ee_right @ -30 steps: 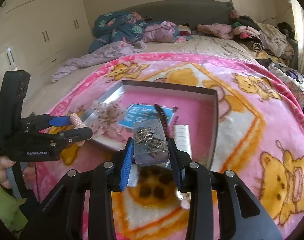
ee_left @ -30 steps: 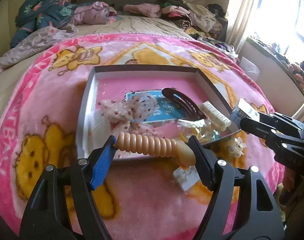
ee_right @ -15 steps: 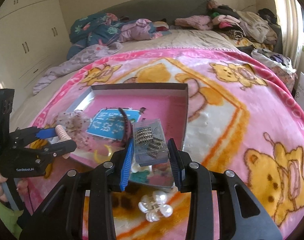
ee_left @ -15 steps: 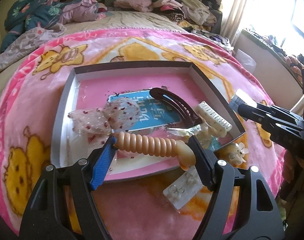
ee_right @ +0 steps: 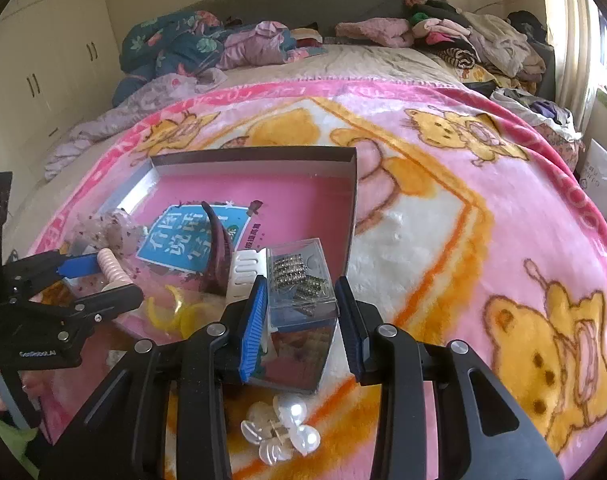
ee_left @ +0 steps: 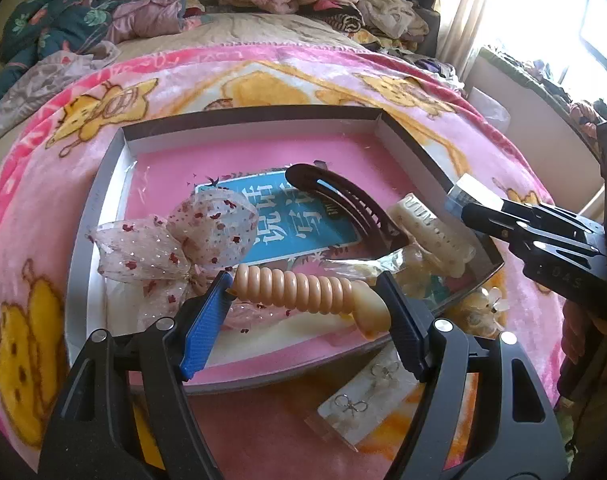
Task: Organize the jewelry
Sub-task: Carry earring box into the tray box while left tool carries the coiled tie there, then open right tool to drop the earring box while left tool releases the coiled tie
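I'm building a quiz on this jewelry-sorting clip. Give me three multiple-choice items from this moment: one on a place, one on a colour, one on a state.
1. Where does the white pearl-petal flower clip lie?
A. inside the tray
B. on the blanket, outside the tray
C. between gripper fingers

2. What colour is the floor of the shallow grey-walled tray?
A. pink
B. green
C. black

3. What is the left hand-held gripper doing?
A. hanging open and empty
B. gripping the peach ribbed spiral hair clip
C. gripping the small clear plastic box of rhinestone pieces

Answers: 1 B, it rests on the pink bear-print blanket in front of the tray's near corner. 2 A, bare pink shows around the items. 3 B, the clip spans its two fingers end to end; the clear box sits in the right hand-held gripper.
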`<state>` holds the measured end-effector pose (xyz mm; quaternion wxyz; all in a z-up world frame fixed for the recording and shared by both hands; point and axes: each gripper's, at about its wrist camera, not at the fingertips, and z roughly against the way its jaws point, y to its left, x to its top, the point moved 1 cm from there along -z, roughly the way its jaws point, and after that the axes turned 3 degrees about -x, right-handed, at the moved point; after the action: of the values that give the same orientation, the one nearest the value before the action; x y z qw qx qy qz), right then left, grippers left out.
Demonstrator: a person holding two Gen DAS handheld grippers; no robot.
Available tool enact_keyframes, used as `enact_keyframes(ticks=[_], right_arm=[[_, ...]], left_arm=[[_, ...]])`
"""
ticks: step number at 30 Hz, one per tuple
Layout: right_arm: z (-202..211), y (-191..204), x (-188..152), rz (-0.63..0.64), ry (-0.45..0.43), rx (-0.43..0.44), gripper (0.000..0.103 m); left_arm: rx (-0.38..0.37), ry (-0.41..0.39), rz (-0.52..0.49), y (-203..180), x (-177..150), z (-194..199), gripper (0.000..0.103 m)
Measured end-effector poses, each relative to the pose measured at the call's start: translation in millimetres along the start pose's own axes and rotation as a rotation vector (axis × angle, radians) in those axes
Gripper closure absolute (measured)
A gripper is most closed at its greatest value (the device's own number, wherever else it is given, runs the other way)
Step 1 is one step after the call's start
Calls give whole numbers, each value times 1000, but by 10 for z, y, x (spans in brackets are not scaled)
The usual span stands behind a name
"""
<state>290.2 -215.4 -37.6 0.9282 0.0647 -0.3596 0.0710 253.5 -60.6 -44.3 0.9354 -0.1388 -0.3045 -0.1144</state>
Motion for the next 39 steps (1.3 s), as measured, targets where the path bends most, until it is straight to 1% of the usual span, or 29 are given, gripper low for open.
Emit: enact_keyframes(ticks=[7,15,19,30,33,35,39], right_arm=[[-119,105,13,26,15,-9,70],[-152,212,32,21,27,36,70],[-151,199,32,5,35,47,68],[-80,139,-9,-15,38,40,68],[-39,128,-26,-13,33,36,66],[-12,120,-35,-13,31,33,64],[43,95,-31,-14,21,27,62]], left_arm=[[25,4,2,68,2,-62,37],[30,4,10,113,7,-81,37],[31,7,7,112,1,-85,37],[35,10,4,98,-3,-83,37],[35,8,2,95,-2,-75,34],[36,2,4,92,7,-61,29],[39,-10,1,55,39,-3,28]])
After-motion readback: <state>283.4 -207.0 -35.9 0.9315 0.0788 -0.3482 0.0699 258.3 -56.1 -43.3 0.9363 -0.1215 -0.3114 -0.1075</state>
